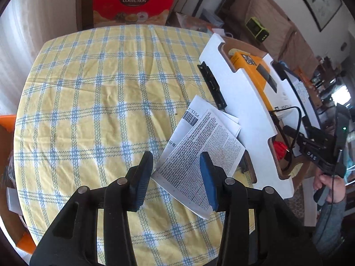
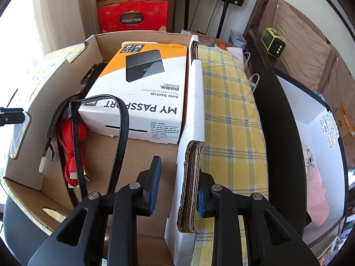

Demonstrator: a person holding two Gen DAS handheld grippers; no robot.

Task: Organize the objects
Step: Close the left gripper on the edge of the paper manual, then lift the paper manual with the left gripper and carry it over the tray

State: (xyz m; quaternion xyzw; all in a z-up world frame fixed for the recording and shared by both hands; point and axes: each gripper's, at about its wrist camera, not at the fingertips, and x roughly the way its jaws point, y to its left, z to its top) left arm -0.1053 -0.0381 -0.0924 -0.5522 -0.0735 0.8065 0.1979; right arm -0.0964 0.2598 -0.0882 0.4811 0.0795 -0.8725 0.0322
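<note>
The left gripper point(image 1: 176, 163), at the bottom centre of the left wrist view, hangs over the papers point(image 1: 200, 153) with its blue pads set apart; the lower corner of the printed sheets lies between the pads, but neither pad presses on it, so nothing is grasped. The papers sit fanned on the yellow-and-blue checked cloth point(image 1: 88, 102), right of centre in the frame, their upper edge just beside the white outer wall of the box point(image 1: 241, 102). A flat black strip point(image 1: 212, 84) lies on the cloth along that wall.

At the right edge of the same view, a hand point(image 1: 330, 185) holds the right gripper at the near end of the box.

In the right wrist view the right gripper point(image 2: 177, 181), bottom centre, straddles the box's right wall point(image 2: 192, 161). The right pad touches the wall's outer face; whether the left pad presses the inner face I cannot tell, as a gap shows beside it.

Inside the box point(image 2: 142, 155), a white and orange carton point(image 2: 142, 102) marked MY PASSPORT lies flat toward the upper centre. A black flat cable point(image 2: 121, 133) arches over its near left corner, and a red cable point(image 2: 72, 148) is bundled at the left, against the left wall.
</note>
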